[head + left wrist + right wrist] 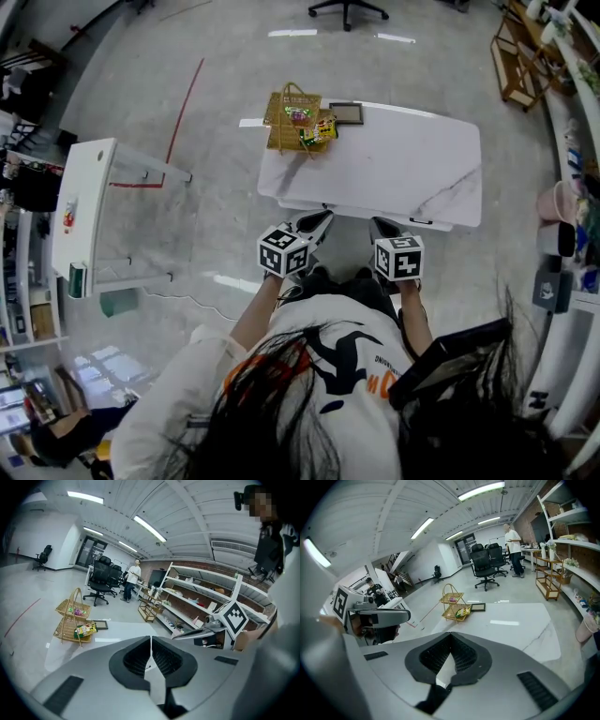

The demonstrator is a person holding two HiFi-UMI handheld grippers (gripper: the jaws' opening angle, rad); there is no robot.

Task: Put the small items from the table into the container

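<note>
Fingers (136, 660) together; wicker basket (64, 631) beyond

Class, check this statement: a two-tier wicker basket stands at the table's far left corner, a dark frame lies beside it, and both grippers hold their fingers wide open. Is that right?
Wrong on the fingers: the left gripper and the right gripper are both shut and empty, as the two gripper views show. The wicker basket, the table and the dark frame are as stated.
</note>
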